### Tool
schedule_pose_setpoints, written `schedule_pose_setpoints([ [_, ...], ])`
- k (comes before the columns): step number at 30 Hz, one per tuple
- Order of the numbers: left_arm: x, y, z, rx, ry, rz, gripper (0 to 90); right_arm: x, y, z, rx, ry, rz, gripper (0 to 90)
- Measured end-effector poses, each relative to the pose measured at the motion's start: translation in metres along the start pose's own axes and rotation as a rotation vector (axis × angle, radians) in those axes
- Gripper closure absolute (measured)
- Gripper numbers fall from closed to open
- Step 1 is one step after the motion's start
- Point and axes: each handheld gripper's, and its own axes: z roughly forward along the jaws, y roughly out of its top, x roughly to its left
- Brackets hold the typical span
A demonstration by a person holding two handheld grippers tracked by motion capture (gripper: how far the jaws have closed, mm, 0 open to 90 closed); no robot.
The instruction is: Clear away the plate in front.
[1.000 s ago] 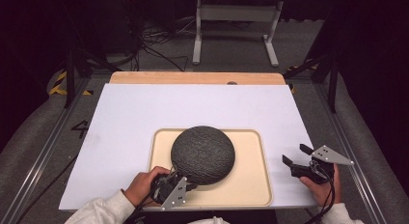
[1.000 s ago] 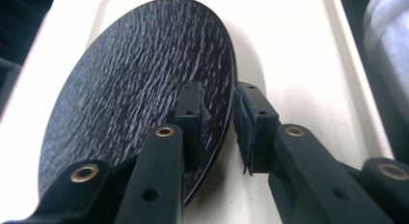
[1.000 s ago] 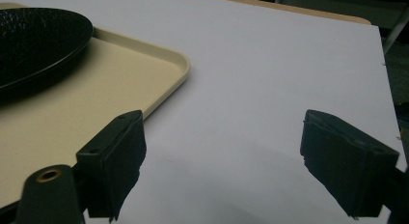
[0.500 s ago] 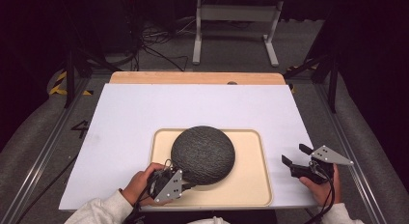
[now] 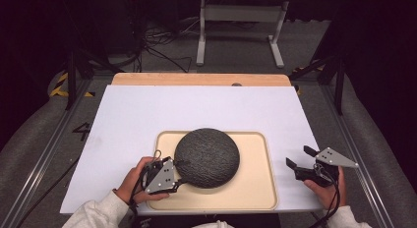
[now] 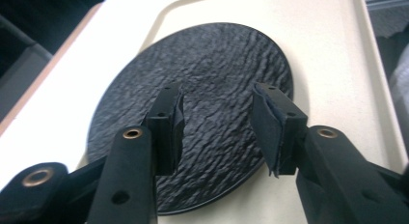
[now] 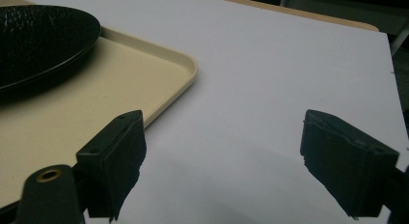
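The dark textured plate (image 5: 207, 157) lies on the beige tray (image 5: 255, 188), near the table's near edge. At its left rim the left gripper (image 5: 169, 176) hovers, jaws parted over it. Well right, the right gripper (image 5: 299, 158) is spread wide above the white table (image 5: 147, 110).

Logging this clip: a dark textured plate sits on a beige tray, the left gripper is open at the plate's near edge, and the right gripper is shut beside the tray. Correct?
One error: the right gripper is open, as the right gripper view shows. The plate, the tray and the open left gripper are as stated.
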Motion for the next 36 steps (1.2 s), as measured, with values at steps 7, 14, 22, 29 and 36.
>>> schedule_pose_setpoints([
  [7, 0.011, -0.004, -0.007, 0.006, 0.032, -0.047, 45.6, 0.001, 0.001, 0.001, 0.000, 0.010, -0.008, 16.7],
  [14, 0.024, -0.014, -0.015, 0.025, 0.104, -0.132, 24.4, 0.001, 0.001, 0.002, 0.002, 0.016, -0.012, 16.7],
  [22, 0.040, -0.034, -0.020, 0.036, 0.085, -0.188, 13.2, 0.001, 0.001, 0.001, 0.005, 0.017, -0.018, 16.7],
  [29, 0.050, -0.049, -0.025, 0.076, 0.138, -0.212, 11.5, 0.000, 0.001, 0.002, 0.002, 0.019, -0.010, 16.8],
  [36, 0.061, -0.071, -0.034, 0.108, 0.189, -0.269, 10.6, 0.000, 0.001, 0.002, -0.002, 0.016, -0.021, 16.7],
])
